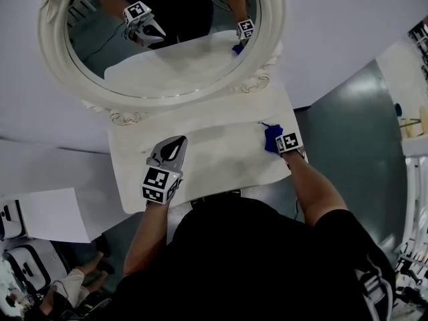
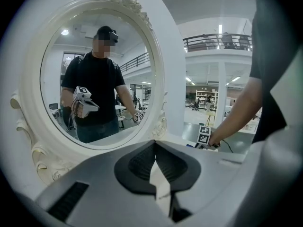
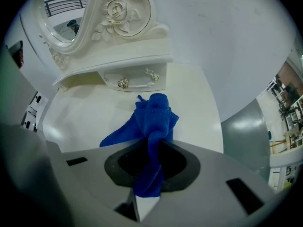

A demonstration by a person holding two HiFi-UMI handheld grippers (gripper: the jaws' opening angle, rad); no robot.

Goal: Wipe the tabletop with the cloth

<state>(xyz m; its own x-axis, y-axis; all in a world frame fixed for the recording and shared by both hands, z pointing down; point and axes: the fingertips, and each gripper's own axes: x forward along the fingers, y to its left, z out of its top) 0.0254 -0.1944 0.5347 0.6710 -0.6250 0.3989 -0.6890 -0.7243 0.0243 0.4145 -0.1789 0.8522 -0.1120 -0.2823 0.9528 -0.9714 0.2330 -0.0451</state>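
Observation:
A blue cloth hangs bunched from my right gripper, which is shut on it, with the free end resting on the white tabletop. In the head view the cloth sits at the right side of the tabletop, just ahead of the right gripper. My left gripper hovers over the left part of the tabletop, jaws together and holding nothing. In the left gripper view its jaws point at the mirror.
A round mirror in an ornate white frame stands at the back of the dressing table, with a small drawer under it. The table's right edge drops to grey floor. A white sheet lies lower left.

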